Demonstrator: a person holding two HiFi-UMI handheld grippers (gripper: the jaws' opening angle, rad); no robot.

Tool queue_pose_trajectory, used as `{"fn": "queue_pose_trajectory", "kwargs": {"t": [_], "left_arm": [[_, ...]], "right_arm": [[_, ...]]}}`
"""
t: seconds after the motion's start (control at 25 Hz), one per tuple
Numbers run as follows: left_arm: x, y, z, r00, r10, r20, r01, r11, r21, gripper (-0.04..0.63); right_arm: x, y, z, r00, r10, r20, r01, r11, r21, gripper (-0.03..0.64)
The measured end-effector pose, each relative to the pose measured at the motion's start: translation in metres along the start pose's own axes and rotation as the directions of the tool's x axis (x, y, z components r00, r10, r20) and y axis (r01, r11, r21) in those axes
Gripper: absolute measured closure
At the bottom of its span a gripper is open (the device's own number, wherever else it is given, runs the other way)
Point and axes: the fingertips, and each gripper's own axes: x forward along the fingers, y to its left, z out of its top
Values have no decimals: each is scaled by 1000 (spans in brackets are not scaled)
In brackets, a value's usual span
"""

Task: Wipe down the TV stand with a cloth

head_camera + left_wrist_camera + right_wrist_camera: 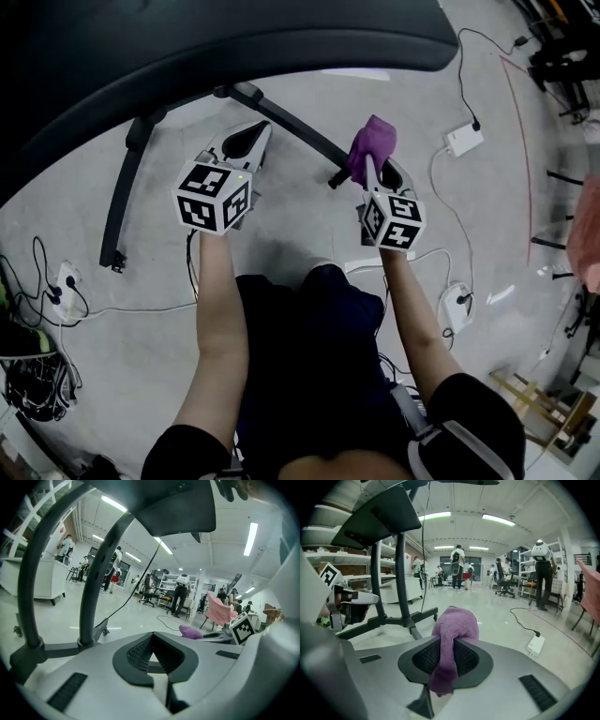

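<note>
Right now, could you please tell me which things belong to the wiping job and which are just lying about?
For the job: purple terry cloth, held in the right gripper; black metal TV stand.
Lying about: white corded power adapter; white power strip.

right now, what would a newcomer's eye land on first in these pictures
The vivid purple cloth first, bunched in the right claw, which is shut on it, right of centre in the head view. Next, the big dark panel arching across the top, with the black TV stand legs on the grey floor beneath. The left claw is shut and holds nothing.
</note>
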Motion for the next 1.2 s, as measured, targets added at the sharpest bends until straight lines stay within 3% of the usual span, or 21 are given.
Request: {"fn": "queue_pose_trajectory", "kwargs": {"t": [0.28, 0.56, 0.68, 0.96, 1.2], "left_arm": [[-48, -62, 44, 999, -1, 33, 1, 1000, 27, 589], [-124, -109, 102, 997, 50, 56, -46, 996, -73, 589], [-156, -131, 133, 998, 64, 31, -61, 995, -74, 589], [-205, -182, 242, 998, 23, 53, -22, 1000, -21, 589], [-250, -226, 338, 997, -15, 70, 12, 999, 37, 589]], "right_arm": [[-64, 74, 74, 986, 163, 16, -164, 985, 45, 534], [-135, 131, 163, 947, 320, 11, -320, 947, -18, 534], [-171, 139, 195, 937, 349, -16, -349, 936, -35, 534], [-255, 161, 267, 911, 410, -54, -412, 911, -28, 534], [-319, 178, 355, 901, 434, -29, -434, 900, -21, 534]]}}
